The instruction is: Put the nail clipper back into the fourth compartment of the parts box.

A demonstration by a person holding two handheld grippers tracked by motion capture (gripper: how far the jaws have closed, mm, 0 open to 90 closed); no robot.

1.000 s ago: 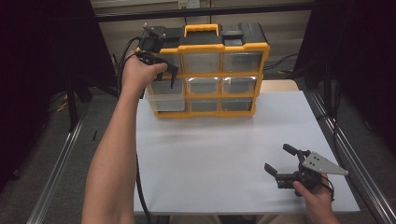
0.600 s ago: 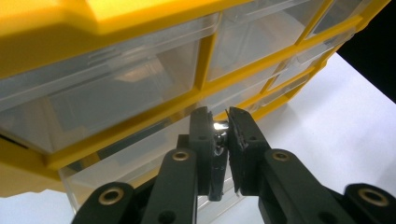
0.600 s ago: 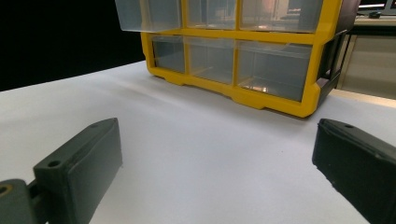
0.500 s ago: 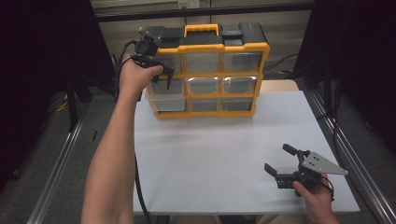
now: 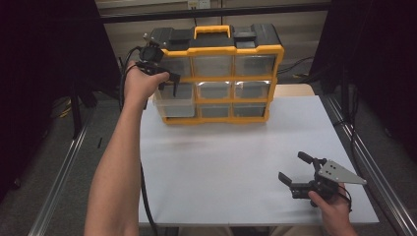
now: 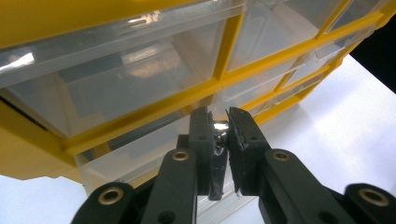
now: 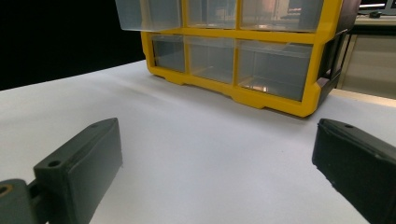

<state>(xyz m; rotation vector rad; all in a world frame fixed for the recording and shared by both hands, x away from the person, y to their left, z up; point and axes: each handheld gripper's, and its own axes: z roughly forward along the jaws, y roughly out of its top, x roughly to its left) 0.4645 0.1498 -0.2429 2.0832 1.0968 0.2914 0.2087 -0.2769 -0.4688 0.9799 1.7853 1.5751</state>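
Observation:
A yellow organizer (image 5: 221, 49) with clear drawers and a black top stands at the table's far edge. Its middle-left drawer (image 5: 174, 101) sticks out from the frame. My left gripper (image 5: 167, 81) is at that drawer's front, held from above by the left hand. In the left gripper view the left gripper (image 6: 218, 116) is shut on the clear front lip of the drawer (image 6: 140, 154), below a yellow bar of the organizer (image 6: 140, 116). My right gripper (image 5: 293, 167) rests at the near right of the table, open and holding nothing. In the right gripper view, the right gripper (image 7: 219, 154) faces the organizer (image 7: 261, 98).
The white table top (image 5: 221, 162) lies between the organizer and the right hand. Metal rails (image 5: 59, 182) run along both sides of the table. Black cables (image 5: 300, 64) hang behind the organizer. The pulled-out drawer (image 7: 149, 14) overhangs the table in the right gripper view.
The left hand and its gripper have shifted slightly left and toward the near side, still pinching the drawer front. The right gripper has stayed where it was.

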